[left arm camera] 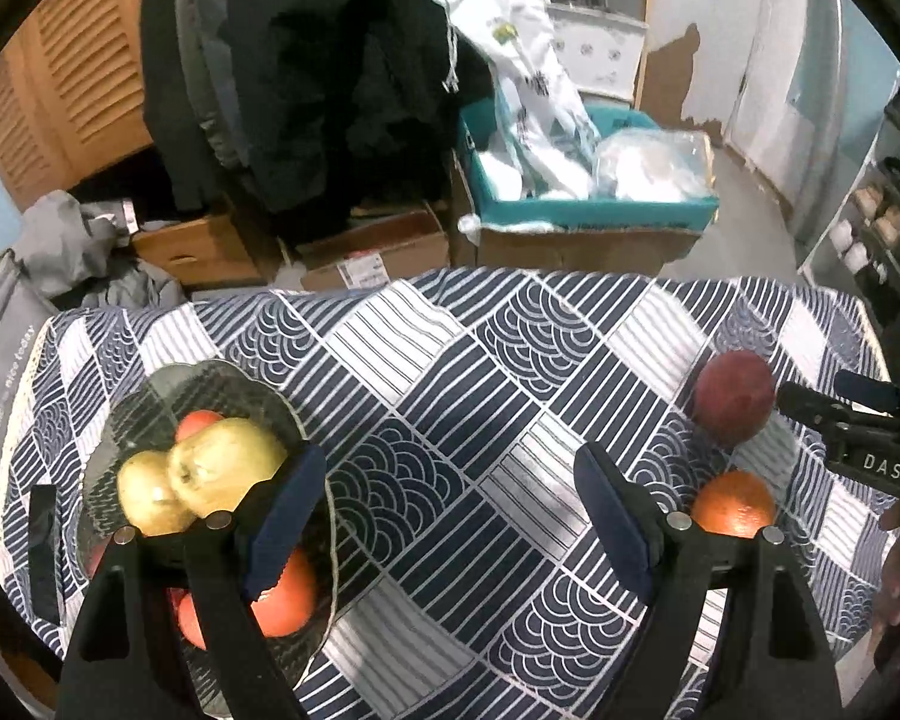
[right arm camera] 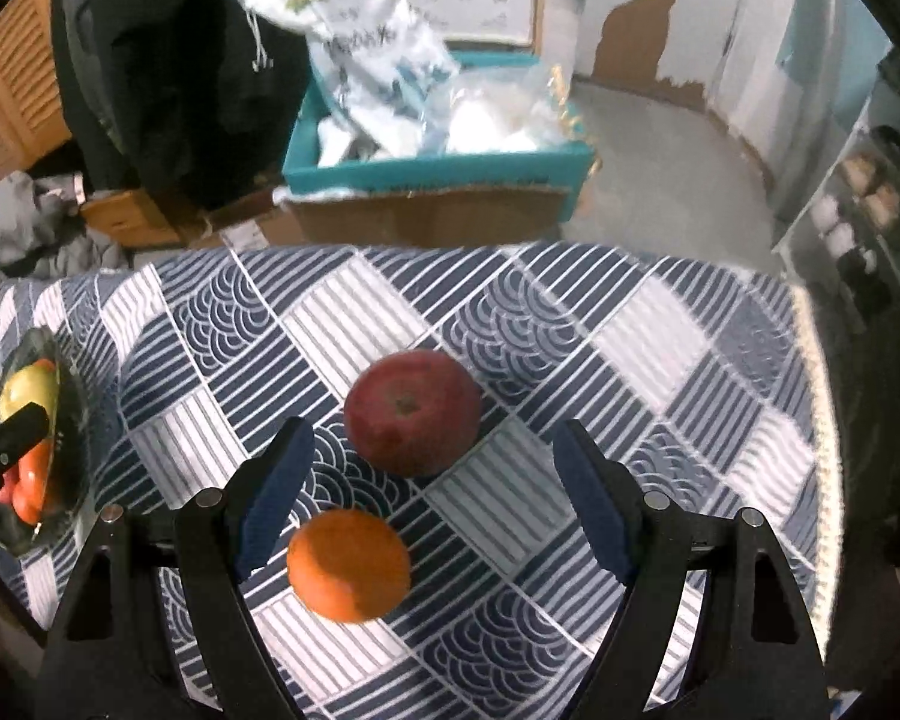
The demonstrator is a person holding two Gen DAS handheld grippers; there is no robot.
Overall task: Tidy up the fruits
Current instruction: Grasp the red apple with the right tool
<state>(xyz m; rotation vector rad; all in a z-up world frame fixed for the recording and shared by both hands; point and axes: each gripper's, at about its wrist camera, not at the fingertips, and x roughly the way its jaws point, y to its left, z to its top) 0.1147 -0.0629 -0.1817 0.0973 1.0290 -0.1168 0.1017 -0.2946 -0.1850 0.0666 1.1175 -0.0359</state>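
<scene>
1. Closest to the right gripper was the orange, sitting loose on the table and off toward the left pad. The jaws stood wide apart with nothing pinched. If they closed off-center like that, I reckon the round fruit could've just squirted out and rolled.
2. Right behind it was the red apple, nearly touching. A sloppy reach could've bumped it toward the table edge.
3. Left gripper was spread too and empty, hovering beside the glass bowl, with one pad over the rim. Clipping that rim was a risk, I'd say.
4. The bowl was already heaped with yellow-green apples and oranges, so anything dropped on top might've tumbled off.
</scene>
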